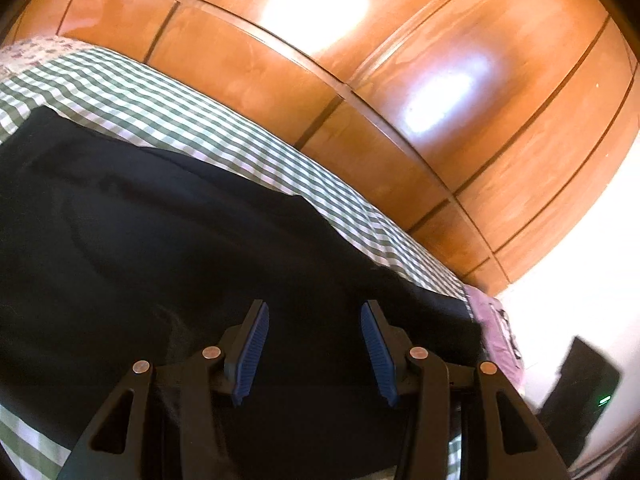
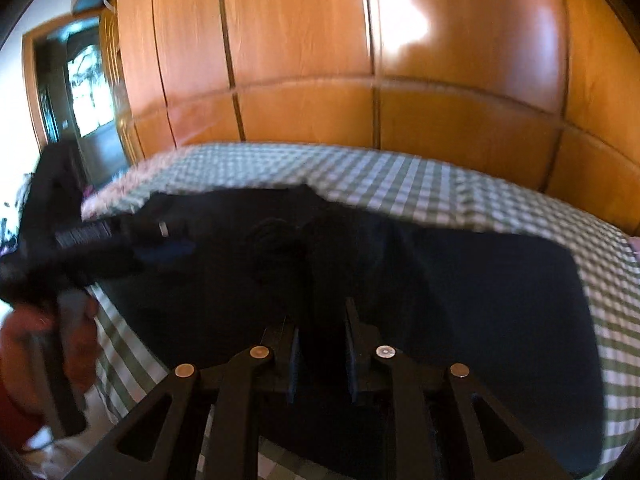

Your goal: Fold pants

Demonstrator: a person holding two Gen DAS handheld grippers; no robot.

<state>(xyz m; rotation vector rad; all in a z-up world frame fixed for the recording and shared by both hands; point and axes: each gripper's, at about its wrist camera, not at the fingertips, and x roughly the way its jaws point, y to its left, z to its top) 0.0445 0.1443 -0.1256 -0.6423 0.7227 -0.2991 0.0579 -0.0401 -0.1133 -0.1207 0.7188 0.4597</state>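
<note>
Pants [image 1: 168,240]: lying spread on the checked bed [image 1: 224,136], awaiting folding.
Left gripper [image 1: 316,354]: hovering spread, holding nothing.
Right gripper [image 2: 322,354]: hovering narrowly parted; cloth pinch unclear, judging approach for grasp.

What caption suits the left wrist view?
Open left tongs poised over dark pants spread on a green checked bedsheet, wooden wardrobe behind.

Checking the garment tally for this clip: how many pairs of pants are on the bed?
1. Dark pants lie spread across the checked bed, under both grippers, left and right. More may be hidden outside the views.
</note>
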